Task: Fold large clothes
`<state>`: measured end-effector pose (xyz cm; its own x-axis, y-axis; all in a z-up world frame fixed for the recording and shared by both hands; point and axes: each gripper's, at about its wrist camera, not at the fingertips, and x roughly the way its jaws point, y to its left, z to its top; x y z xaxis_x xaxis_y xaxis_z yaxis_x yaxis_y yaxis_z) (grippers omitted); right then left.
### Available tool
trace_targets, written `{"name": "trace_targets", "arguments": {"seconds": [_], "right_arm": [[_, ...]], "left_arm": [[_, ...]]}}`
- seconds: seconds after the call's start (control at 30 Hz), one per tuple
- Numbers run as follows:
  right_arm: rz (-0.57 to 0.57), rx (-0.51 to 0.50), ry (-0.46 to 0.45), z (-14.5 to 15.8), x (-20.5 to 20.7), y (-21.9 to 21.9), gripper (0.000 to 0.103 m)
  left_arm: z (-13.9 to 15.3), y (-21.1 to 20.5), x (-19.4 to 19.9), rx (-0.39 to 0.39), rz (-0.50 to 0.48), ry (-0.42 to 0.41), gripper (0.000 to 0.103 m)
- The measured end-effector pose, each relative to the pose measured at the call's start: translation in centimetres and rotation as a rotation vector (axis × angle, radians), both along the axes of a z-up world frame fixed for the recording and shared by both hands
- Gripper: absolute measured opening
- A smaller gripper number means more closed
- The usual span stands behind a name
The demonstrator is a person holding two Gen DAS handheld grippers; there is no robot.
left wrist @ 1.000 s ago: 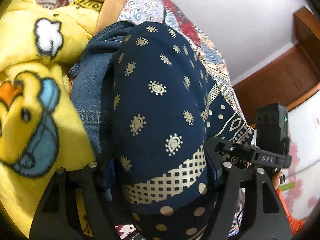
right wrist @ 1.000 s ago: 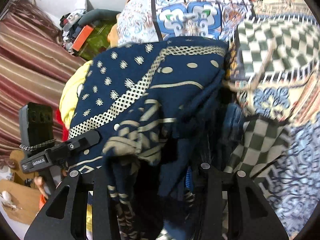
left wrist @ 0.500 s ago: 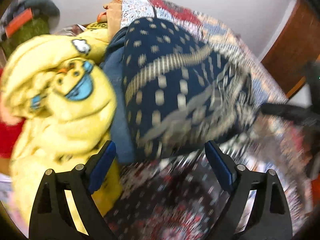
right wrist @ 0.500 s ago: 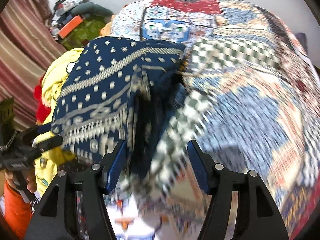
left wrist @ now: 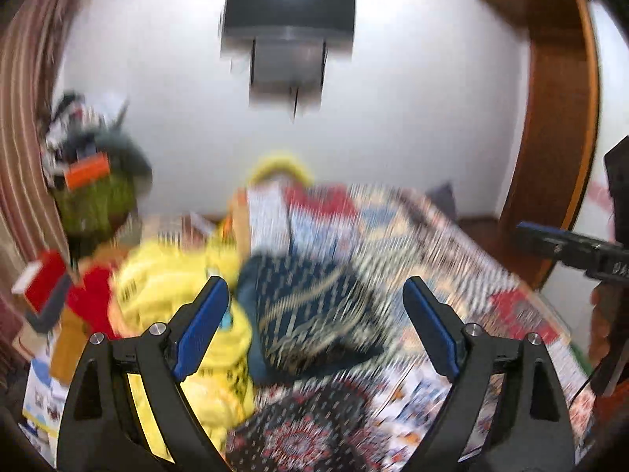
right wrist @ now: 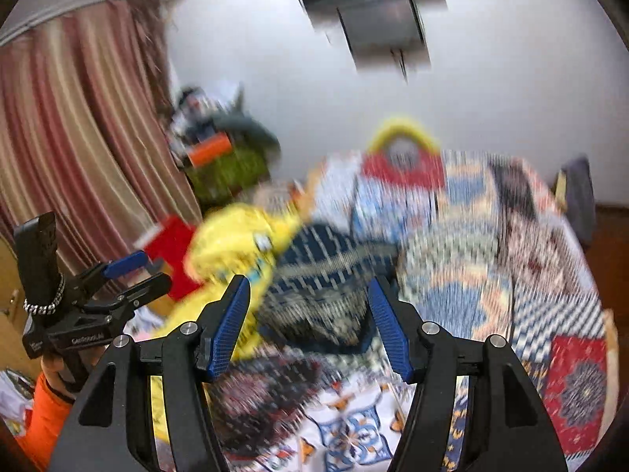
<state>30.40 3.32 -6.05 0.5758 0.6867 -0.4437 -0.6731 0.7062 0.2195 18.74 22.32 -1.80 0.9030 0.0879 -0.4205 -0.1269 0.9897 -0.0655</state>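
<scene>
A folded navy cloth with a gold pattern (left wrist: 310, 310) (right wrist: 326, 275) lies on the patchwork bedspread (left wrist: 432, 244) (right wrist: 491, 244), beside a yellow blanket (left wrist: 177, 287) (right wrist: 236, 244). My left gripper (left wrist: 314, 326) is held well back from and above the navy cloth, open, with nothing between its blue pads. My right gripper (right wrist: 310, 330) is likewise raised and open, with nothing between its pads. In the right wrist view the left gripper (right wrist: 129, 275) shows at the left edge, held by a hand in an orange sleeve (right wrist: 39, 413). Both views are blurred by motion.
A dark unit (left wrist: 289, 39) hangs on the white wall. A striped curtain (right wrist: 78, 137) hangs at the left, with a heap of bags and boxes (left wrist: 94, 181) in the corner. A wooden door frame (left wrist: 558, 118) stands at the right. A red item (left wrist: 90, 295) lies by the blanket.
Both grippers let go of the navy cloth, opened, and pulled back and up. The cloth now lies folded on the bed, and the wall has come into view.
</scene>
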Motion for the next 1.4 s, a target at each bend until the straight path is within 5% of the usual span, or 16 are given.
{"name": "trace_targets", "arguments": {"seconds": [0.23, 0.4, 0.53, 0.67, 1.4], "right_arm": [[-0.003, 0.169, -0.241, 5.2, -7.7, -2.1, 0.060], [-0.048, 0.219, -0.328, 5.8, -10.7, -2.7, 0.065], [-0.112, 0.192, -0.382, 5.2, -11.6, -2.5, 0.083], [-0.162, 0.158, -0.420, 4.8, -12.1, -2.0, 0.103], [-0.191, 0.117, -0.391, 4.3, -12.0, -2.3, 0.103]], "left_arm": [[6.2, -4.2, -7.9, 0.050, 0.013, -0.289, 0.089], [6.8, -5.6, -10.5, 0.067, 0.045, -0.364, 0.090], [6.4, -6.4, -11.3, 0.103, 0.086, -0.373, 0.103], [6.1, -6.6, -11.3, 0.097, 0.086, -0.360, 0.103], [4.7, -6.1, -10.7, 0.075, 0.092, -0.316, 0.103]]}}
